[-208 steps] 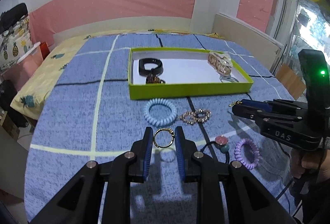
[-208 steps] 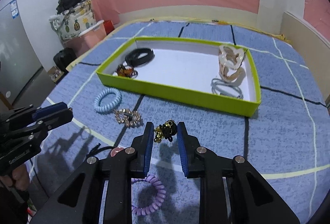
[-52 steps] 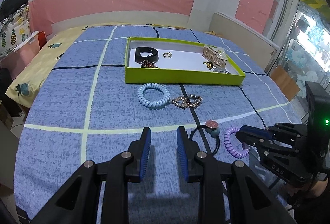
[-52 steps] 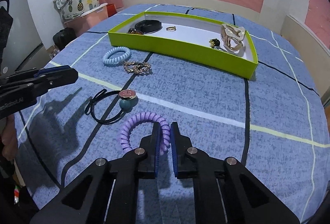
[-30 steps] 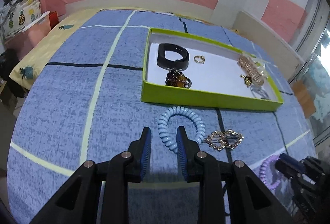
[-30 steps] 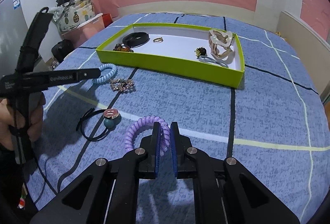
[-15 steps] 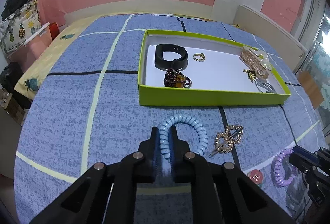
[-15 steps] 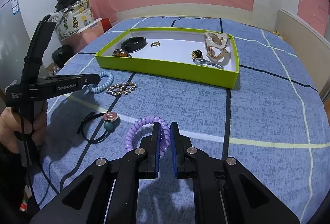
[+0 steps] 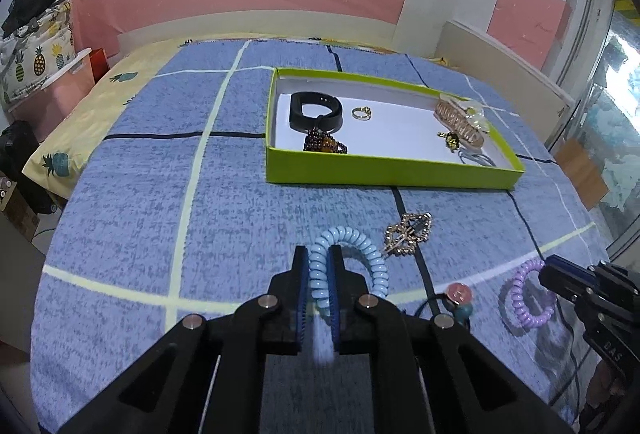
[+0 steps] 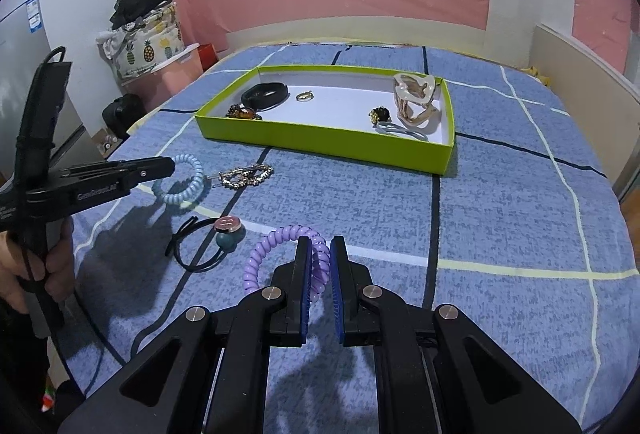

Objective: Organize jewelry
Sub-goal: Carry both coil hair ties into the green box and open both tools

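A: Where are the coil ties held?

B: The blue spiral hair tie (image 9: 347, 261) is clamped in the left gripper (image 9: 318, 276), the purple spiral hair tie (image 10: 280, 254) in the right gripper (image 10: 320, 270), both short of the green tray (image 9: 384, 170)

A: What lies between?

B: A gold barrette (image 9: 408, 234) and a black elastic (image 10: 196, 246) are seen on the bedspread (image 9: 160, 194); part of the elastic is hidden in the left view

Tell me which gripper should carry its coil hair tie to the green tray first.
Left, probably. The left gripper is shut on the blue coil tie, nearer the green tray; the right gripper, shut on the purple coil tie, sits farther back.
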A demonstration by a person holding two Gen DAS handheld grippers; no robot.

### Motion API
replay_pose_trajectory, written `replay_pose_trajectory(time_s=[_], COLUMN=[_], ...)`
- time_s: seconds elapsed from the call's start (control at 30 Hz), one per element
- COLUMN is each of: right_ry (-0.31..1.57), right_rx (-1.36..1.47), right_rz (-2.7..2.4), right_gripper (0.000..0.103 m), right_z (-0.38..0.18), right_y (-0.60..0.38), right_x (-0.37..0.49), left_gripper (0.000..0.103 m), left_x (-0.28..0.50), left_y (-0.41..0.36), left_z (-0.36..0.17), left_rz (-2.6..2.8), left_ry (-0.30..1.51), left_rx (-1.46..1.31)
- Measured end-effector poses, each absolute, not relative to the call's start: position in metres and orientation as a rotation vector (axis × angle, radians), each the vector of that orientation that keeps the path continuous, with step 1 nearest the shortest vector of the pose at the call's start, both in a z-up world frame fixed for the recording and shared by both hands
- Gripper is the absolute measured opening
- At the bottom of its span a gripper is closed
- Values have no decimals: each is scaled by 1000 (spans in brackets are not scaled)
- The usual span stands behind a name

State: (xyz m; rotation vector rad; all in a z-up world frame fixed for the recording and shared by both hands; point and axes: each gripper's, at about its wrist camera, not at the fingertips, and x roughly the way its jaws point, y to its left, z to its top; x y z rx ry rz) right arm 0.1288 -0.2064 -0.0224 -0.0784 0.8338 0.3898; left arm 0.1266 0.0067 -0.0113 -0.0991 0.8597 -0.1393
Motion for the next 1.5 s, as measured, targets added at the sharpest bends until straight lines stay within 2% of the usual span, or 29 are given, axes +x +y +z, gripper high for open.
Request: replay_pose_trajectory(time_s=[0.4,0.97,1.5], right_ry=[786,721,850], right_rx=[-57,-74,-59], right_rz=[396,334,266], right_gripper=[9,9,9], right_z=[-4,21,-27], right_y=[-207,-214,-224], right_x=[137,209,276], left_gripper=[10,10,10], left_x=[112,173,237], left_y=[2,-17,-29], left_z=[26,46,3], left_rz=[-181,-236,-249], left_ry=[766,710,800], left_rx=[-80,-43,-48])
